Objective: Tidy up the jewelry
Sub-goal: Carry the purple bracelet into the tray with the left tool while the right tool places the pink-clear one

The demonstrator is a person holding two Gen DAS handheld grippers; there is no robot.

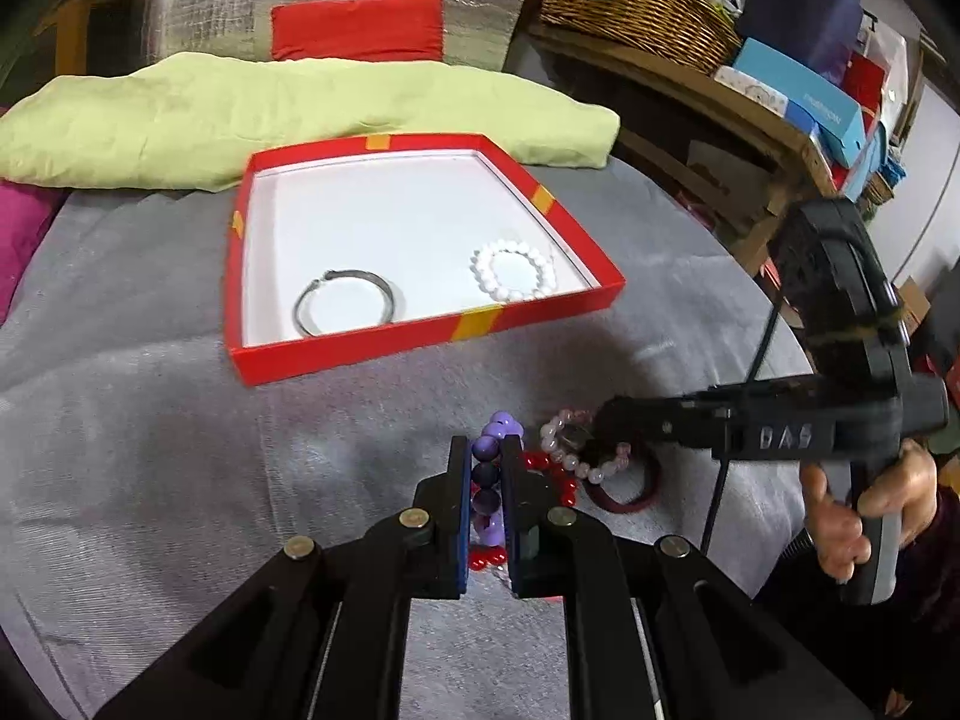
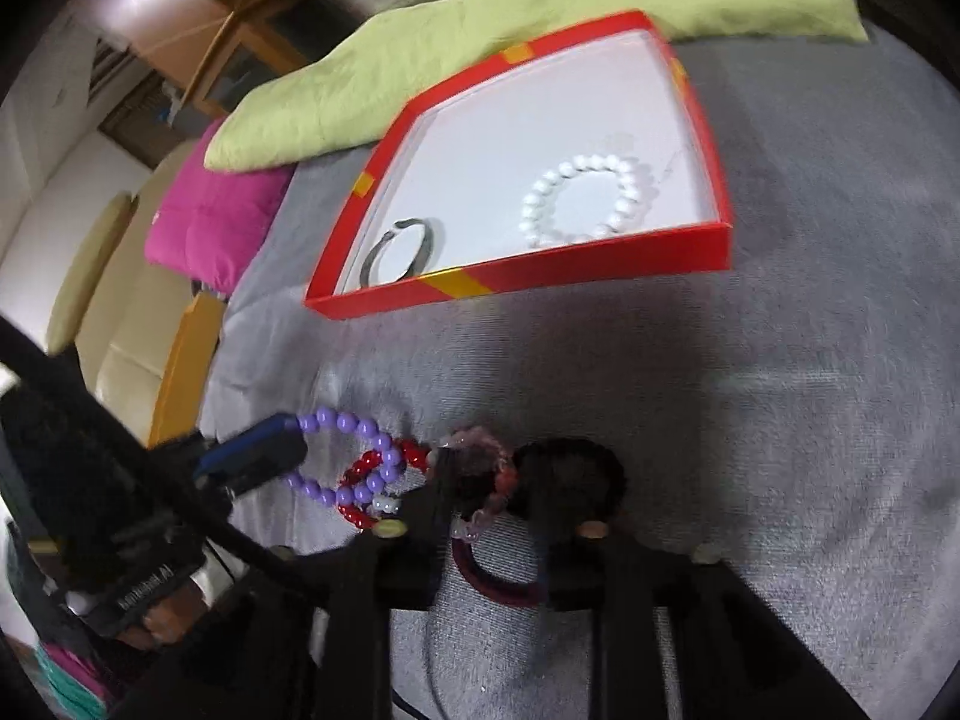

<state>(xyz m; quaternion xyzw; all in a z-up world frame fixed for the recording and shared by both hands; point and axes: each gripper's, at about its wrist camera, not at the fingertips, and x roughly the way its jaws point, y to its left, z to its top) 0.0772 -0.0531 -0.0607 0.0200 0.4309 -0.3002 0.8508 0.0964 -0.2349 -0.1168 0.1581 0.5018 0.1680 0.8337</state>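
A purple bead bracelet is pinched between the blue pads of my left gripper, which is shut on it just above the grey cloth. Its loop hooks through a red bead bracelet. My right gripper comes in from the right and is shut on a pink bead bracelet. A dark maroon ring lies under it. The red box beyond holds a silver bangle and a white bead bracelet.
A green folded cloth lies behind the box, with a red cushion further back and a pink cushion at the left. A wicker basket and stacked boxes stand on a wooden shelf at the right.
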